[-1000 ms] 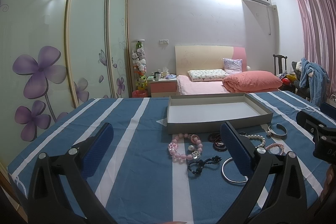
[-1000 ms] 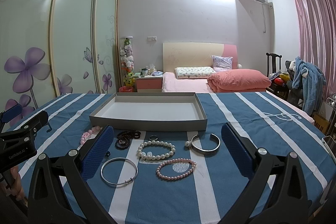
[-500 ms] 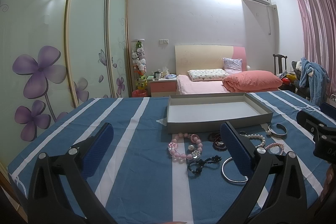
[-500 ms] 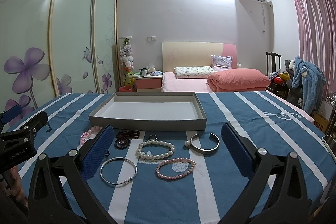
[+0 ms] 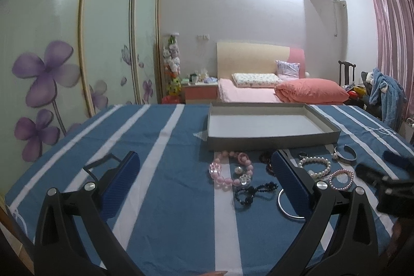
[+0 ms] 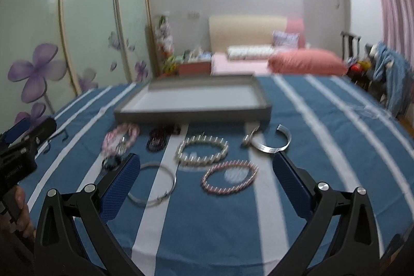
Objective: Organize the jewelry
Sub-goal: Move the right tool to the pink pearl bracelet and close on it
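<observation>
Bedroom; blue-and-white striped tabletop (image 6: pixel 323 136), grey tray (image 6: pixel 264 111) at its far side, nothing in it. Jewelry lies loose just in front of the tray's near wall: pink pearl bracelet (image 6: pixel 229 177) directly ahead of the right gripper (image 6: pixel 207 184), between its spread, empty fingers; white pearl bracelet (image 6: pixel 202 150) just beyond it; silver bangle (image 6: pixel 152 184) beside the left finger; silver cuff (image 6: pixel 270 138) toward the right. Right view is blurred, so contact probably none. Left gripper (image 5: pixel 204 183) open, empty; pink bead bracelet (image 5: pixel 230 171) ahead-right. Right gripper nearer to the pearls.
</observation>
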The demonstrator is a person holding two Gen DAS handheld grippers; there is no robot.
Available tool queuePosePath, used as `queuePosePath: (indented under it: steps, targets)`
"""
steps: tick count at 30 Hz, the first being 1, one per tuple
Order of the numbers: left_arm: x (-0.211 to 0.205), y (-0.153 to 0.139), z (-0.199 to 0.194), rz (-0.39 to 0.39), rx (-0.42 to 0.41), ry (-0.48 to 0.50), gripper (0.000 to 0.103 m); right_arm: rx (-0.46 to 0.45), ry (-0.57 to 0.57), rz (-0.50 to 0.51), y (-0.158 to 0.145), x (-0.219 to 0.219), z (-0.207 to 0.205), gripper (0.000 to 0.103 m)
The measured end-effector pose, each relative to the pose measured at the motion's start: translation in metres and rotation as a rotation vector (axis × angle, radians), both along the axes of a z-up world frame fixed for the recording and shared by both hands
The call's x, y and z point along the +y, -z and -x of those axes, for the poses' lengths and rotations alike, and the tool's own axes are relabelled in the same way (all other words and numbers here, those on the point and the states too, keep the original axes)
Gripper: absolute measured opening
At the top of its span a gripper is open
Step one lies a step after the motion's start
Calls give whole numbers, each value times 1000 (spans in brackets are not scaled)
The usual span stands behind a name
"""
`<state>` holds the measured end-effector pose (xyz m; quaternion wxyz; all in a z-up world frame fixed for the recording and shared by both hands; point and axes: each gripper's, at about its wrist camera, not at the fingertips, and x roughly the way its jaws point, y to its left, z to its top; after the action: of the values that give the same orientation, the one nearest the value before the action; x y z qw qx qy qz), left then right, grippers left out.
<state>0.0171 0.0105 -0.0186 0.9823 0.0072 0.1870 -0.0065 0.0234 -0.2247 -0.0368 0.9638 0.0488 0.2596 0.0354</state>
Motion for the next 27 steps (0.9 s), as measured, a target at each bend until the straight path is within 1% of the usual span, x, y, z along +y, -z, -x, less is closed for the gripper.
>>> queuePosePath:
  steps: [6,8,10,11,13,17,19,20,21,22,23,25,26,27]
  targets:
    - [3,9,-10,20,83,31,99,135,53,-7,18,-8,-16,100]
    - [1,11,-12,20,100,44,99,169,76,-10,21,-13,-21,93]
    - [-1,13,-13,14,106,59,99,200,96,-23,24,-20,-24,81]
    - [-2,13,-12,12,107,63,99,216,109,-37,26,-24,-26,79]
    - [-5,13,-14,8,112,77,99,235,127,-51,29,-29,-32,70]
    - [-10,15,-15,-4,128,95,99,265,156,-40,31,-32,-39,63]
    - [-14,17,-17,-6,137,107,99,282,159,-28,33,-32,-43,55]
    - [-16,18,-18,-7,143,115,99,293,159,-24,35,-32,-45,54]
    - [-18,18,-18,-7,148,120,99,303,160,-20,35,-31,-46,50]
    - [-20,19,-19,-11,156,125,99,300,160,-15,35,-31,-46,44]
    - [-22,20,-20,-14,162,129,99,305,161,-7,35,-30,-46,43]
    - [-26,22,-21,-22,178,135,99,304,170,19,34,-28,-44,30]
    - [-29,23,-23,-29,187,137,99,303,173,29,34,-27,-43,26]
    - [-31,24,-24,-36,200,143,99,301,175,35,34,-28,-43,18]
